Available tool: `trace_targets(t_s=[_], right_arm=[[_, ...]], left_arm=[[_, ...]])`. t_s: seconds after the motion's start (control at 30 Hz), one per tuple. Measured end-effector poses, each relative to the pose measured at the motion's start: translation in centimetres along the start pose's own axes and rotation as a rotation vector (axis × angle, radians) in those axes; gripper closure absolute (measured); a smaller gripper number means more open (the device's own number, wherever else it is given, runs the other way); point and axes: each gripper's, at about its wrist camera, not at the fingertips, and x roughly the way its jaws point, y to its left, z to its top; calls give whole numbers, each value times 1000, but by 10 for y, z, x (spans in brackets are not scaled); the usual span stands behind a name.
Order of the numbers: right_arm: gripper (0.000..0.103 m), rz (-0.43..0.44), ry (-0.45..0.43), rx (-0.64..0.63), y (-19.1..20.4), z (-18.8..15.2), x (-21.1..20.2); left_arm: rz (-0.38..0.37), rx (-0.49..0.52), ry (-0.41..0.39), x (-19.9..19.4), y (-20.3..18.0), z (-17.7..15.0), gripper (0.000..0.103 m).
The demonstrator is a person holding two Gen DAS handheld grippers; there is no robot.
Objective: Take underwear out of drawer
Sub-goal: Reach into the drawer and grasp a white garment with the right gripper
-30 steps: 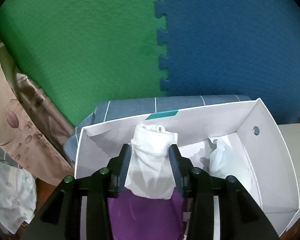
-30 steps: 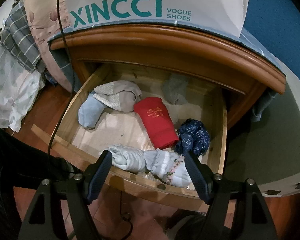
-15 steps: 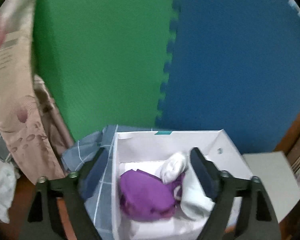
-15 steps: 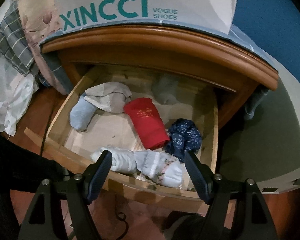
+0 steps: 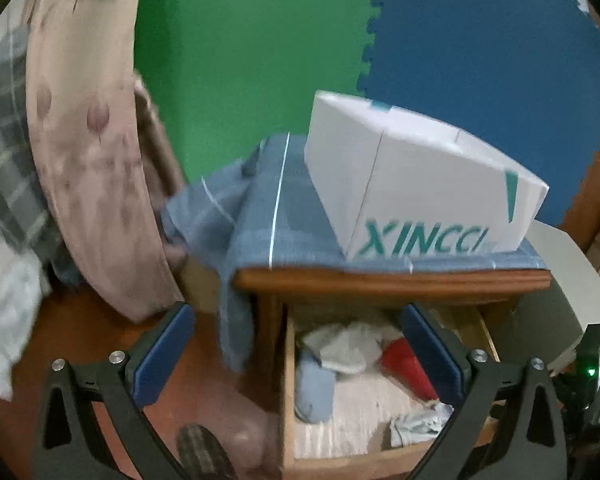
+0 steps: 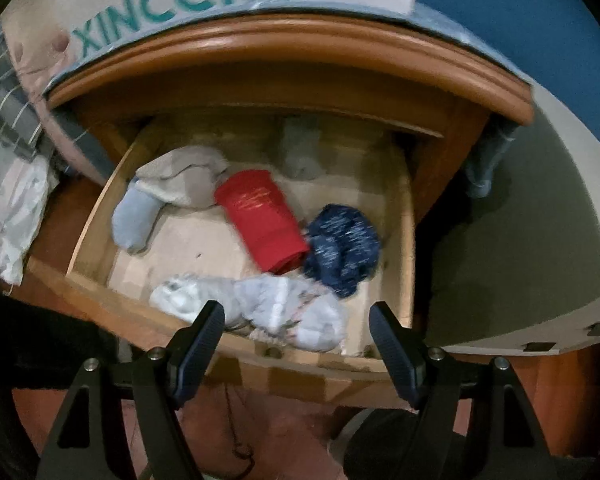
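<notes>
The open wooden drawer (image 6: 100,292) holds several rolled underwear: a red one (image 6: 262,218), a navy patterned one (image 6: 342,248), a beige one (image 6: 180,178), a pale blue one (image 6: 134,220) and light floral ones (image 6: 268,304) by the front edge. My right gripper (image 6: 296,332) is open and empty, just above the floral rolls. My left gripper (image 5: 296,340) is open and empty, in front of the nightstand, above the drawer (image 5: 290,392). The red roll (image 5: 406,366) and beige roll (image 5: 346,346) show there too.
A white XINCCI shoe box (image 5: 412,188) stands on the nightstand's blue checked cloth (image 5: 284,220). A pink floral pillow (image 5: 84,168) and bedding lie to the left. Green and blue foam mats (image 5: 260,40) cover the wall. The box lid (image 5: 568,280) leans at right.
My left gripper let go of the white underwear into the shoe box, opened, and dropped down from above the box to in front of the drawer. My right gripper moved closer to the drawer.
</notes>
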Motion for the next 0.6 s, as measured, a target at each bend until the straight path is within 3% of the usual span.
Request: trace_targets(t_s=[0.1, 0.2, 0.3, 0.43, 0.53, 0.6], right_arm=[[26, 33, 28, -41, 16, 1, 2], [26, 67, 65, -69, 36, 9, 5], [26, 33, 96, -91, 59, 24, 13], [26, 62, 223, -29, 76, 41, 47], [27, 13, 316, -42, 87, 43, 75], [38, 36, 342, -36, 88, 42, 85]], left_arm=[[-64, -39, 3, 0, 0, 2, 1], [-69, -11, -12, -4, -5, -1, 1], [-84, -2, -2, -3, -7, -2, 1], [-84, -22, -2, -7, 3, -2, 1], [-81, -69, 4, -5, 13, -2, 1], [-77, -106, 18, -2, 20, -2, 1]])
